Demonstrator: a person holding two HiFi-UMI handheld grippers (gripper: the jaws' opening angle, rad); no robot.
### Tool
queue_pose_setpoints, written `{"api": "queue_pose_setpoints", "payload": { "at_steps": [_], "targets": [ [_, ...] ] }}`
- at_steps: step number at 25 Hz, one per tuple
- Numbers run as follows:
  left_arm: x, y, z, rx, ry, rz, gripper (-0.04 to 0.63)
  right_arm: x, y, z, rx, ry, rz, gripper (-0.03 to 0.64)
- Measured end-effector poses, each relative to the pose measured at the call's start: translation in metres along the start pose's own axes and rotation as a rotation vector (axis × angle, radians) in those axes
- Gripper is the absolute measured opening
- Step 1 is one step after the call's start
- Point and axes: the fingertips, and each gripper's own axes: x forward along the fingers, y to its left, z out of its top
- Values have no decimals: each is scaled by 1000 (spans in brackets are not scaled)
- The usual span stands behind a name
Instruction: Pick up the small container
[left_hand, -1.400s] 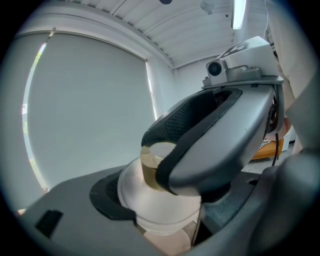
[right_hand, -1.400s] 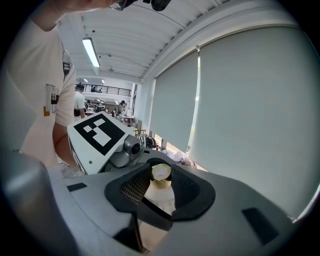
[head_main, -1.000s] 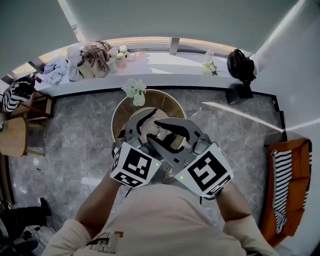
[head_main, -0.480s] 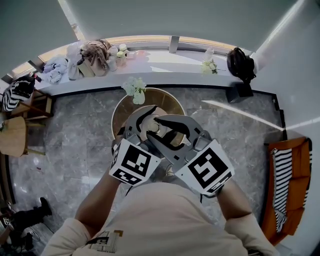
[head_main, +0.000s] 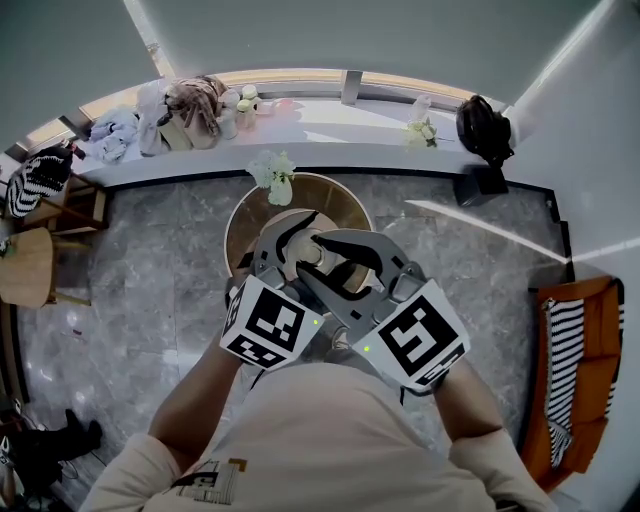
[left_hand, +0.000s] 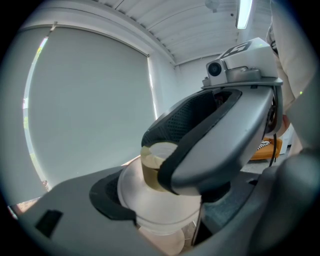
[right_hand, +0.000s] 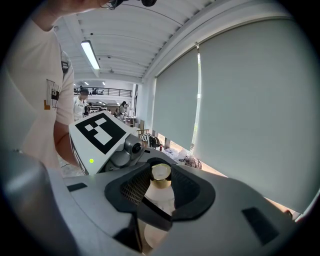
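The small container (head_main: 312, 252) is a white bottle with a gold cap, held up over a round wooden table (head_main: 352, 206). My left gripper (head_main: 292, 243) is shut on its white body (left_hand: 162, 202). My right gripper (head_main: 328, 250) comes in from the right, and its dark pads close round the gold cap (right_hand: 161, 175). In the left gripper view the right gripper's jaw (left_hand: 220, 150) covers most of the cap. The right gripper view shows the left gripper's marker cube (right_hand: 100, 131) just behind the bottle. The bottle's base is hidden.
A vase of white flowers (head_main: 275, 176) stands at the table's far edge. Behind it a long ledge (head_main: 330, 125) carries bags, bottles and a black bag (head_main: 480, 128). Wooden stools (head_main: 30, 270) stand left, and an orange seat with striped cloth (head_main: 580, 370) right.
Both grippers keep their hold on the container and have barely moved. Only the head view has shifted a little.
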Motion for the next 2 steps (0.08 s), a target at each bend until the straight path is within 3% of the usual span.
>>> {"api": "queue_pose_setpoints", "payload": {
  "at_steps": [2],
  "targets": [
    [-1,-2,0,1,1,0,348,-1,2,0,-2,2,0,129]
  ]
}}
